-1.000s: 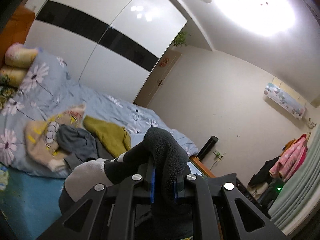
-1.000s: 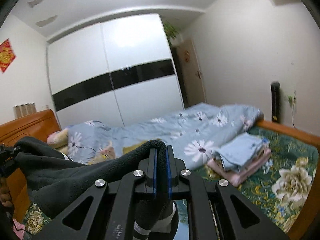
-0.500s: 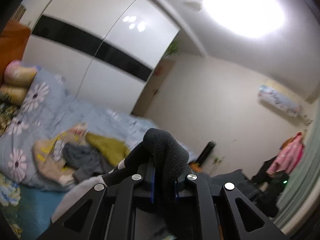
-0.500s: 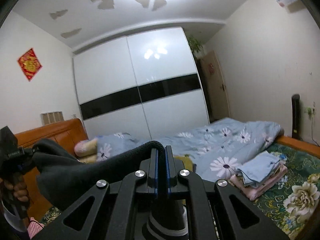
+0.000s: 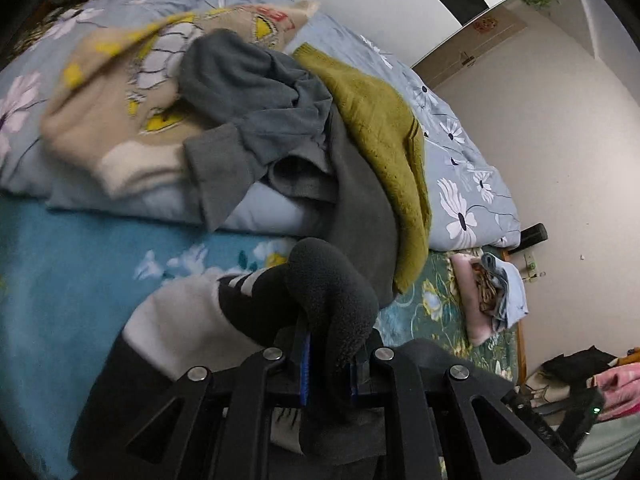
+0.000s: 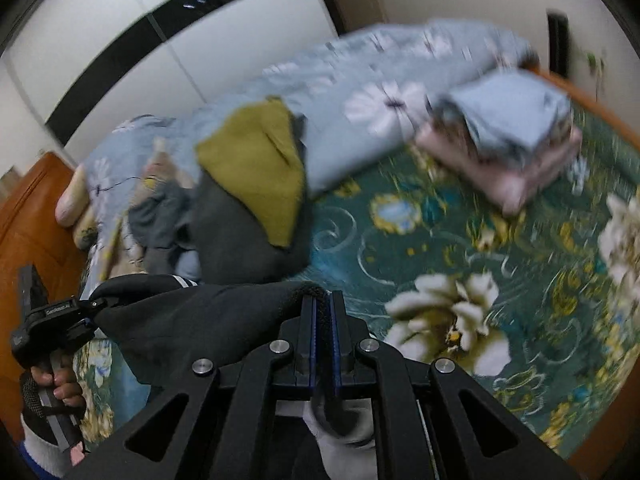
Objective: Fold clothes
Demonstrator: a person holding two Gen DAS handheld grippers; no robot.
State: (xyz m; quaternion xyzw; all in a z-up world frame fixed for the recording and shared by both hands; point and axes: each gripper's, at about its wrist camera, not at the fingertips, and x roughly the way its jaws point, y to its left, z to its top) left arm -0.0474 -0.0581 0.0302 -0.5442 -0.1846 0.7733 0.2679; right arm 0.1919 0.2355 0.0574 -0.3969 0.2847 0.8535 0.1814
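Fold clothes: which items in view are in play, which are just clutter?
In play: black fleece garment, left gripper, right gripper, unfolded pile with olive sweater, folded stack.
Clutter: floral quilt, wardrobe, headboard.

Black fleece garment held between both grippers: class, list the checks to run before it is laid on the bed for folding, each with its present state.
1. Left gripper shut on black fleece garment: ok.
2. Right gripper shut on it: ok.
3. Garment stretched between them: ok.
4. Garment fully flat, untwisted: cannot tell.
5. Bare green floral bedspread ahead: ok.
6. Folded stack apart from the landing spot: ok.
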